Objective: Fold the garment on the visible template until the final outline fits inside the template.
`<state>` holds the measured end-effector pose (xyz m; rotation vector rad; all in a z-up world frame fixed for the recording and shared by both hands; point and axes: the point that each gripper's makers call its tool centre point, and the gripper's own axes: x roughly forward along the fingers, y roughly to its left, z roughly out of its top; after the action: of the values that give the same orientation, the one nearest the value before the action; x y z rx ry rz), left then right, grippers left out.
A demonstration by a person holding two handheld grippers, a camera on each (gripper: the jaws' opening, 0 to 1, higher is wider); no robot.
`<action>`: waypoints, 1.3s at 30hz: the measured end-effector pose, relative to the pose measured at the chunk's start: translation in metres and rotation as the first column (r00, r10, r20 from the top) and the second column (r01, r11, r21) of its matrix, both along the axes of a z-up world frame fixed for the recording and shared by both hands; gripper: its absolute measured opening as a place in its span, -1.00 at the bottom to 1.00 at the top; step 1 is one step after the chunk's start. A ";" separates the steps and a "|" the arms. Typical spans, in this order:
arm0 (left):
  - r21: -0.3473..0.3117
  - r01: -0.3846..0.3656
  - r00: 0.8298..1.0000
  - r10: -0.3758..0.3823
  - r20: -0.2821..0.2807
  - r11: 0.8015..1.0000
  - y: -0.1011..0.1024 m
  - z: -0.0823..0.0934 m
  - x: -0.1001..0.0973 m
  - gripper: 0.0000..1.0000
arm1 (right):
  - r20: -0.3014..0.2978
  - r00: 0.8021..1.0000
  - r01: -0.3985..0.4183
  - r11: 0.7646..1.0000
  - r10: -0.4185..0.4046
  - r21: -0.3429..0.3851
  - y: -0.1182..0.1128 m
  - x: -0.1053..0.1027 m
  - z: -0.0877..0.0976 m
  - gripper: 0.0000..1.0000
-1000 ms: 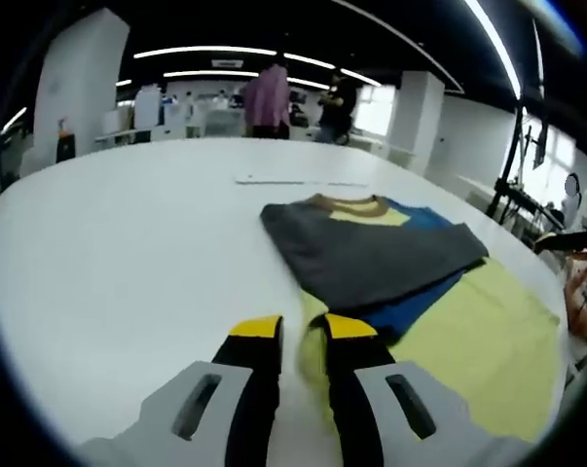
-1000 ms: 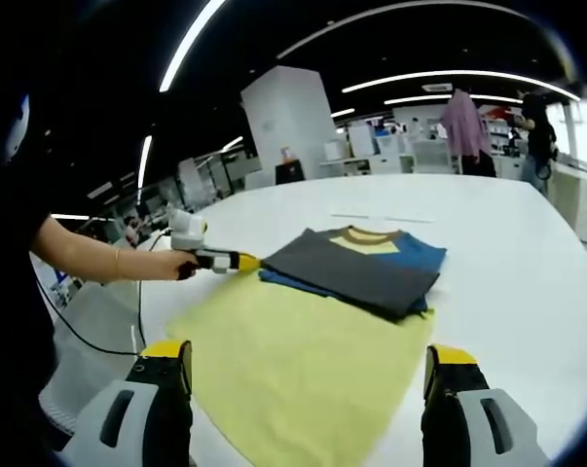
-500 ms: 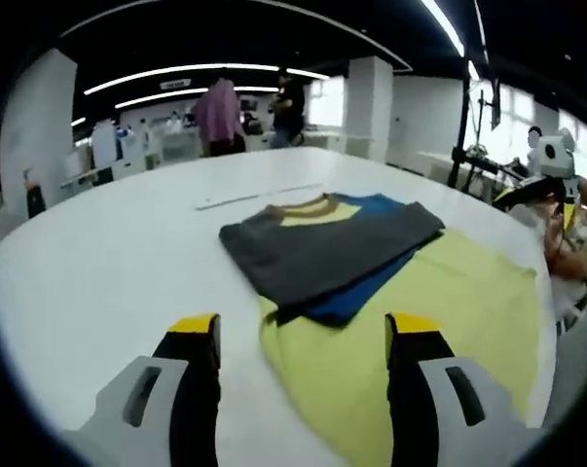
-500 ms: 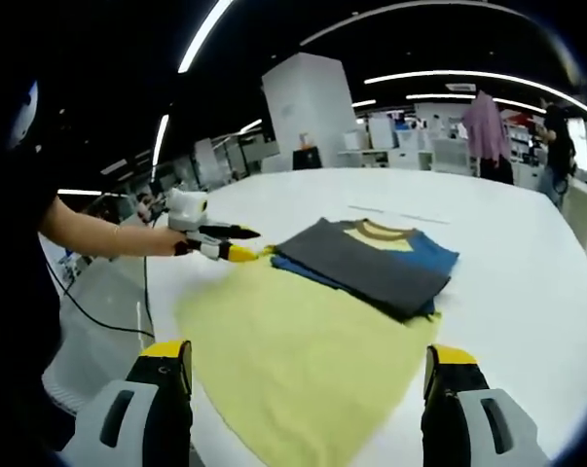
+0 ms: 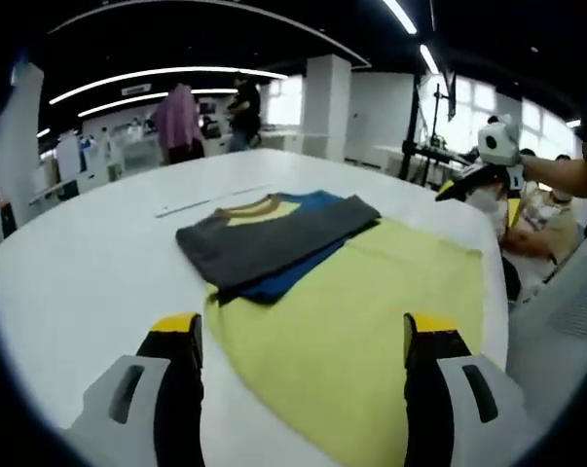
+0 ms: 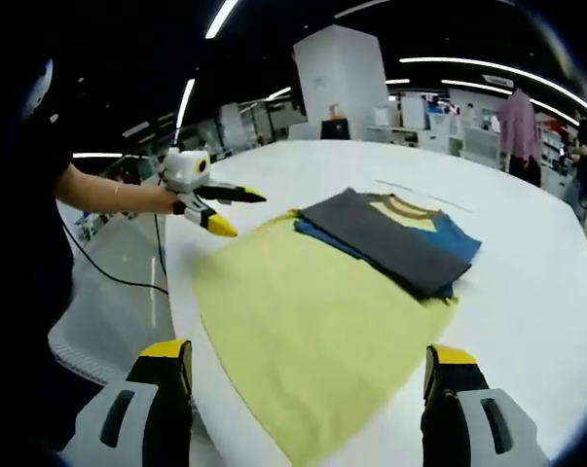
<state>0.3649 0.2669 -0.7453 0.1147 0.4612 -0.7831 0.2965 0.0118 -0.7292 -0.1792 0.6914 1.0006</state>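
A shirt lies on the white table [image 5: 89, 253]. Its yellow lower part [image 5: 361, 311] is spread flat, and its top is folded into a grey and blue stack [image 5: 264, 238] with a brown collar. My left gripper [image 5: 303, 336] is open, just short of the yellow hem. In the right gripper view the left gripper [image 6: 215, 206] hovers past the yellow cloth's [image 6: 312, 311] left corner, jaws spread, held by a hand. My right gripper [image 6: 310, 355] is open above the yellow hem, with the grey stack [image 6: 390, 238] beyond it. In the left gripper view the right gripper [image 5: 473, 180] hangs off the table's right edge.
A thin pale strip [image 5: 191, 204] lies on the table beyond the collar. Two people [image 5: 176, 117] stand at benches far behind. A seated person [image 5: 541, 219] is off the table's right side. A cable [image 6: 118, 282] hangs below the left hand.
My left gripper was nearly shut at the yellow cloth's edge; it has opened wide and drawn back off the shirt. The right gripper stayed open and swung slightly.
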 end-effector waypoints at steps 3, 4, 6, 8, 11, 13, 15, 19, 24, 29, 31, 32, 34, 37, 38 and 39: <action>0.009 0.036 0.999 -0.036 -0.007 0.999 -0.004 -0.001 -0.012 0.68 | -0.010 1.000 -0.028 0.999 0.028 -0.026 -0.001 -0.006 -0.005 0.95; 0.018 0.054 0.998 -0.054 -0.014 0.998 -0.005 -0.002 -0.018 0.68 | -0.012 0.999 -0.034 0.999 0.034 -0.033 -0.001 -0.008 -0.006 0.94; 0.017 0.078 0.997 -0.077 -0.026 0.997 -0.007 -0.003 -0.026 0.69 | -0.011 0.999 -0.050 0.997 0.050 -0.054 -0.002 -0.011 -0.010 0.91; 0.019 0.092 0.995 -0.092 -0.031 0.996 -0.008 -0.004 -0.033 0.69 | -0.013 0.998 -0.058 0.996 0.057 -0.069 -0.003 -0.012 -0.013 0.88; 0.046 0.139 0.989 -0.137 -0.047 0.989 -0.010 -0.008 -0.047 0.68 | -0.017 0.997 -0.078 0.993 0.077 -0.090 -0.005 -0.016 -0.019 0.80; 0.061 0.161 0.986 -0.158 -0.055 0.985 -0.011 -0.011 -0.055 0.65 | -0.021 0.996 -0.092 0.990 0.090 -0.105 -0.006 -0.019 -0.023 0.74; 0.065 0.182 0.982 -0.177 -0.071 0.981 -0.011 -0.013 -0.064 0.60 | -0.021 0.994 -0.109 0.986 0.107 -0.123 -0.008 -0.022 -0.028 0.67; 0.093 0.202 0.977 -0.194 -0.085 0.975 -0.010 -0.019 -0.075 0.53 | -0.022 0.990 -0.140 0.977 0.138 -0.161 -0.011 -0.028 -0.037 0.47; 0.146 0.241 0.969 -0.228 -0.098 0.960 -0.008 -0.028 -0.088 0.30 | -0.029 0.988 -0.157 0.967 0.155 -0.199 -0.017 -0.033 -0.049 0.30; 0.174 0.268 0.960 -0.247 -0.135 0.947 -0.007 -0.039 -0.099 -0.01 | -0.033 0.986 -0.169 0.957 0.166 -0.235 -0.023 -0.038 -0.059 0.02; 0.191 0.279 0.957 -0.255 -0.138 0.941 -0.006 -0.042 -0.103 -0.07 | -0.032 0.986 -0.166 0.955 0.163 -0.244 -0.024 -0.039 -0.062 -0.01; 0.195 0.283 0.956 -0.260 -0.138 0.939 -0.006 -0.042 -0.104 -0.07 | -0.030 0.986 -0.168 0.954 0.165 -0.249 -0.025 -0.039 -0.064 -0.02; 0.202 0.288 0.954 -0.263 -0.142 0.936 -0.006 -0.045 -0.107 -0.14 | -0.030 0.984 -0.176 0.948 0.175 -0.265 -0.026 -0.041 -0.066 -0.05; 0.236 0.306 0.949 -0.275 -0.156 0.922 -0.003 -0.051 -0.112 -0.24 | -0.024 0.980 -0.195 0.933 0.197 -0.301 -0.029 -0.042 -0.069 -0.13; 0.238 0.305 0.949 -0.274 -0.157 0.922 -0.002 -0.052 -0.113 -0.25 | -0.024 0.978 -0.204 0.927 0.207 -0.315 -0.030 -0.042 -0.070 -0.15; 0.235 0.307 0.948 -0.274 -0.161 0.922 -0.002 -0.053 -0.114 -0.25 | -0.028 0.977 -0.208 0.923 0.211 -0.322 -0.031 -0.042 -0.071 -0.17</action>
<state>0.2510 0.2651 -0.7980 0.3856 0.6754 -1.0243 0.2542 -0.0187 -0.8005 -0.5549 0.8404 1.0845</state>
